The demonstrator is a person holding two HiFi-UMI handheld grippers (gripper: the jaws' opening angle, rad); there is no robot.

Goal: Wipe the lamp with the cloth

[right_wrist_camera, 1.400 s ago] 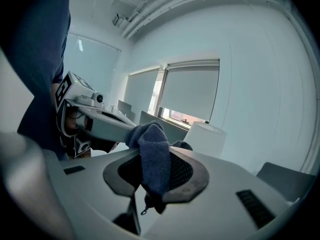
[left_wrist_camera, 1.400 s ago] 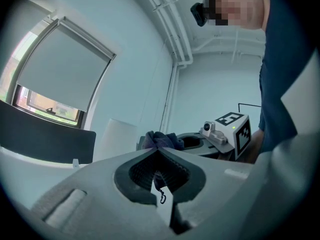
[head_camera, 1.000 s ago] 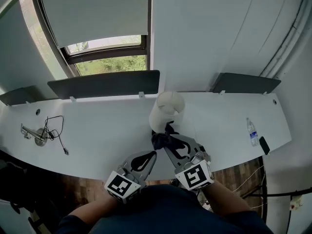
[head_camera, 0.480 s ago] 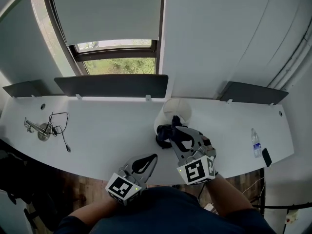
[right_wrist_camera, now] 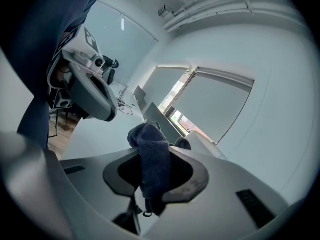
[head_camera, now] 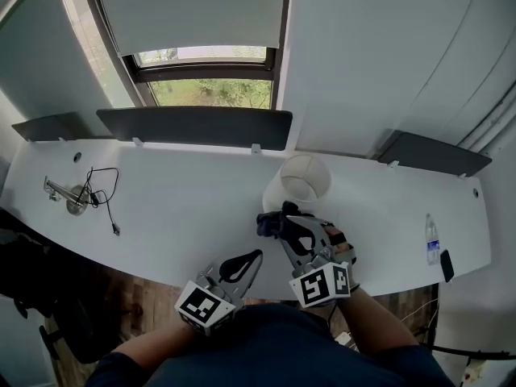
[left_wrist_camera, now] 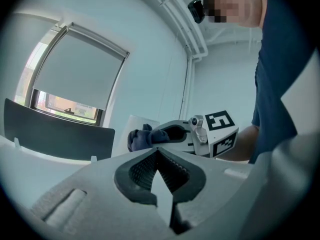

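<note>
The lamp (head_camera: 304,182), a white shade seen from above, stands on the white bench (head_camera: 177,208) near its middle, close to the front edge. The dark blue cloth (head_camera: 268,224) sits at the lamp's near left side. The head view cannot settle whether the cloth is pressed against the lamp.

A second ago the cloth hung in front of the lamp's near side. It has since travelled round toward the left of the shade, carried by the right tool (head_camera: 284,221). The left tool (head_camera: 258,255) has kept its place at the bench's front edge. The head camera has also shifted, so the window now sits further right in the picture.

In the right gripper view the right tool's jaws are clamped on the cloth (right_wrist_camera: 152,159), which bulges out above them and hangs in a fold below. In the left gripper view the left tool (left_wrist_camera: 159,154) has its ribbed pads closed tip to tip with nothing between them. Beyond it are the right tool (left_wrist_camera: 172,133) and the bundled cloth (left_wrist_camera: 140,138).

On the bench's far left lie a metal fitting (head_camera: 64,193) and a loose black cable (head_camera: 103,200). At the far right are a small bottle (head_camera: 432,240) and a dark flat object (head_camera: 447,265). Dark panels (head_camera: 193,127) run along the back edge. Behind them is a window (head_camera: 214,92) under a lowered blind (head_camera: 201,10), with greenery outside. Wooden floor (head_camera: 145,293) shows below the bench.
</note>
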